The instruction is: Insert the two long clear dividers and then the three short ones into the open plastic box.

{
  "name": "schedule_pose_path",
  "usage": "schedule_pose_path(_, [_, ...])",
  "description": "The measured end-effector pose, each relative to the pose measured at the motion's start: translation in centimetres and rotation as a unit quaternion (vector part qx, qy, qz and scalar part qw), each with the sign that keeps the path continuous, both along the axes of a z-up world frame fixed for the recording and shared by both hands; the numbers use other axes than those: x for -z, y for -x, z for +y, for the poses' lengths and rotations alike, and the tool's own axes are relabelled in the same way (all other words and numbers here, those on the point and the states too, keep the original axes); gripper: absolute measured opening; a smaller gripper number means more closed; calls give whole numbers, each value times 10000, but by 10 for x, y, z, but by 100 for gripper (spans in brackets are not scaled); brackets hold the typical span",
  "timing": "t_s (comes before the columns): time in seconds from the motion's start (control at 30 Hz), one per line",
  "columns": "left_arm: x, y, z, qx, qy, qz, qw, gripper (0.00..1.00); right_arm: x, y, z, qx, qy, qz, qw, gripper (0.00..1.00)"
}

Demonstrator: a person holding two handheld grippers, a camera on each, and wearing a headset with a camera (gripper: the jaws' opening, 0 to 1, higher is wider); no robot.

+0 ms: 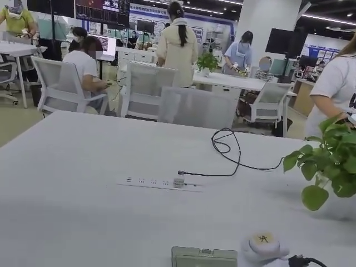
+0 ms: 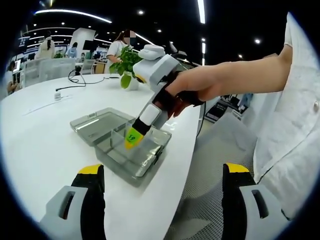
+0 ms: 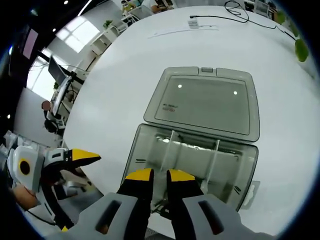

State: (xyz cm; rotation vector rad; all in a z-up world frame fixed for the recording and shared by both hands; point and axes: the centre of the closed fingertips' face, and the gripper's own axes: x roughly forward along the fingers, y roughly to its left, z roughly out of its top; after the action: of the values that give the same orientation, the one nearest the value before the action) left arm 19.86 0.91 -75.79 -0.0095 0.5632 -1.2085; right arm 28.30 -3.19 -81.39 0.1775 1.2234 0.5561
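Head view: eyes are off across the bench [image 1: 72, 211], with the box [image 1: 203, 258] barely peeking in at 6 o'clock, so I'd be working blind.

Left gripper view: left claw [image 2: 165, 169] is released, off the bench edge.

Right gripper view: right claw [image 3: 160, 175] is nearly clenched over the box's near wall, with dividers [image 3: 215, 160] standing at 1 o'clock. Can't tell if it's pinching one. A crooked push could jam it.

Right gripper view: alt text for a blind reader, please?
An open clear plastic box, lid folded back, sits on a white table with clear dividers standing inside. The right tool points into it, yellow-tipped jaws close together.
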Motion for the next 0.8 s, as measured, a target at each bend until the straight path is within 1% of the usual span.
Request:
schedule_pose_path(0.07, [-1, 0, 0, -40, -5, 5, 10000, 100, -3, -1, -1, 20, -65, -15, 10000, 15])
schedule_pose_path(0.2, [-5, -1, 1, -126, -3, -4, 9999, 100, -11, -4, -5, 23, -235, -117, 9997, 17])
schedule_pose_path(0.33, [-8, -2, 2, -229, -27, -15, 9997, 100, -22, -7, -6, -13, -440, -235, 9988, 19])
schedule_pose_path(0.4, [-10, -1, 2, -273, -46, -31, 9996, 100, -28, -8, -9, -62, -539, -335, 9980, 20])
schedule_pose_path(0.43, [-12, -1, 3, -310, -52, -41, 9995, 100, -32, -9, -11, -70, -620, -359, 9974, 20])
schedule_pose_path(0.5, [-14, -1, 3, -352, -46, -48, 9994, 100, -37, -9, -14, -110, -690, -409, 9967, 22])
schedule_pose_path(0.6, [-17, 0, 3, -408, -66, -77, 9991, 100, -45, -7, -19, -281, -763, -509, 9954, 25])
schedule_pose_path(0.7, [-20, 0, 5, -483, -95, -124, 9987, 100, -55, -5, -24, -468, -893, -635, 9929, 29])
schedule_pose_path(0.77, [-22, -1, 7, -540, -110, -155, 9984, 100, -61, -4, -27, -592, -992, -708, 9908, 31])
schedule_pose_path(0.8, [-22, -1, 8, -562, -126, -162, 9982, 100, -65, -3, -28, -712, -1041, -790, 9889, 32])
